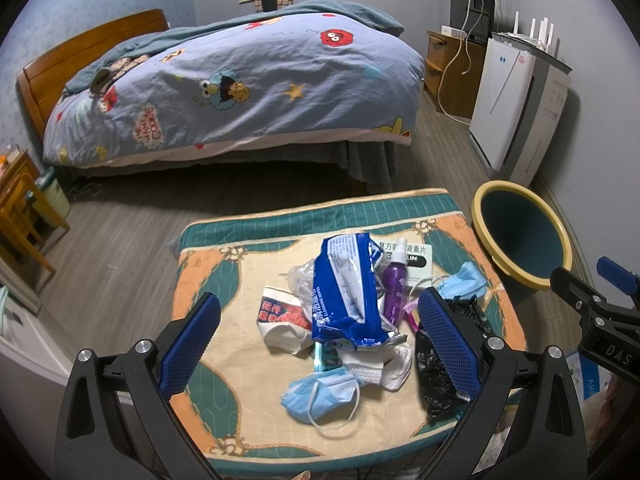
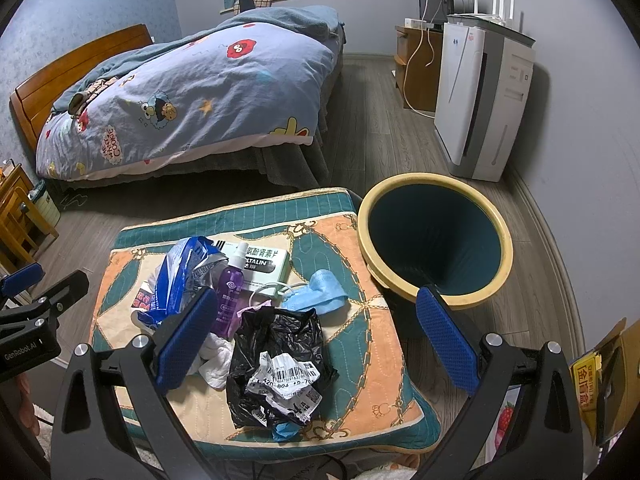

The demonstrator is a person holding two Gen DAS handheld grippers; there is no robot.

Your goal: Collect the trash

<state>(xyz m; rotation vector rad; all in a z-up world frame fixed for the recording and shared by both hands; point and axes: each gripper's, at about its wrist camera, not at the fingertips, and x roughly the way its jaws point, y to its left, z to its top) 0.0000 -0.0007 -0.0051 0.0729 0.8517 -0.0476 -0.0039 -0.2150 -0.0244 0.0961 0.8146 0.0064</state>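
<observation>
Left claw [image 1: 320, 344] spread wide above cushioned tabletop [image 1: 208, 272], straddling trash pile: red-printed paper cup [image 1: 280, 316], upright-crumpled blue wrapper [image 1: 344, 292] with long axis running away from claw, face mask [image 1: 320, 396] nearest. Right claw [image 2: 316, 340] likewise spread, over black bag [image 2: 276, 364]. Bin [image 2: 436, 240] on floor, right of tabletop, mouth tilted toward claws.

Both wrist views look down, close, sharing the cushion [image 1: 208, 412]

Duvet [image 1: 240, 80]: "ME WANT COOKIE"
Medicine box [image 2: 264, 264]: "LTALIN"
Left claw's body [image 2: 24, 354]: "GenRobot.AI"
Right claw's body [image 1: 616, 350]: "DAS"
</observation>
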